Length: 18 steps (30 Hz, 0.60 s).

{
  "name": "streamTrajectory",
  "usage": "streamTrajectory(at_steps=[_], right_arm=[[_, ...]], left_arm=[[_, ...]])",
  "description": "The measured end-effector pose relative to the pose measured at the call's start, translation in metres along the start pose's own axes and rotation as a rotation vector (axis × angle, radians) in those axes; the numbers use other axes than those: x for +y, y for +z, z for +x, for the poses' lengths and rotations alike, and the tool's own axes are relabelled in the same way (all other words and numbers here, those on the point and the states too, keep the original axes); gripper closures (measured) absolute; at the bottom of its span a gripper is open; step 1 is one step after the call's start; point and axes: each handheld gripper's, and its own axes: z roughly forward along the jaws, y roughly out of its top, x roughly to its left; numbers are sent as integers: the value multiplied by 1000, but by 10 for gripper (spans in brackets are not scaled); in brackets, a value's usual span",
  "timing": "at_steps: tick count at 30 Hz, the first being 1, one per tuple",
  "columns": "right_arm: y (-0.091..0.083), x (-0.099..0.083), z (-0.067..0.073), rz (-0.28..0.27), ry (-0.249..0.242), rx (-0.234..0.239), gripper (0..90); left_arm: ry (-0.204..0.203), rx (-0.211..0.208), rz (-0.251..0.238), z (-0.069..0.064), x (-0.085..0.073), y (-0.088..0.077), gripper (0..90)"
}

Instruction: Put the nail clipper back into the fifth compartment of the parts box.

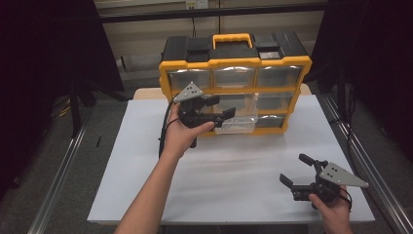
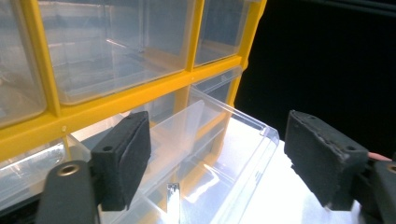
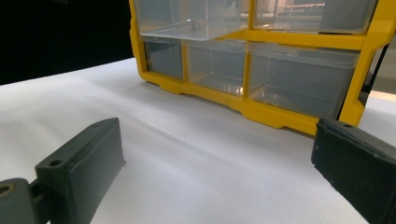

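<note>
We have two tools in play over a white tabletop (image 1: 146, 161). Our left tool (image 1: 219, 108) is up at the front of the yellow-and-black drawer cabinet (image 1: 235, 63), jaws spread wide and gripping nothing. Our right tool (image 1: 297, 170) sits low near the tabletop's near right corner, well apart from the cabinet, jaws likewise parted and empty.

We count three rows of three clear drawers on that cabinet, nine in all. One of them, the pulled-out drawer (image 1: 237, 121) in the middle column, juts forward over the tabletop; whether it belongs to the middle or bottom row we cannot tell. In the left gripper view this pulled-out drawer lies between our jaws, untouched, a clear divider standing inside it. One yellow handle (image 1: 233, 38) crowns the cabinet's black top.
</note>
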Motion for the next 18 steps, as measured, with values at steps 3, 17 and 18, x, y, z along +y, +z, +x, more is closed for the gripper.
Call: streamTrajectory(at_steps=[3, 17, 18], right_arm=[[0, 0, 0, 3, 4, -5, 18], [0, 0, 0, 2, 1, -7, 18], [0, 0, 0, 1, 5, -10, 18]], left_arm=[[0, -1, -8, 0, -1, -5, 200], [-12, -4, -40, 6, -21, -29, 160], [-12, -3, -44, 6, -22, -31, 159]])
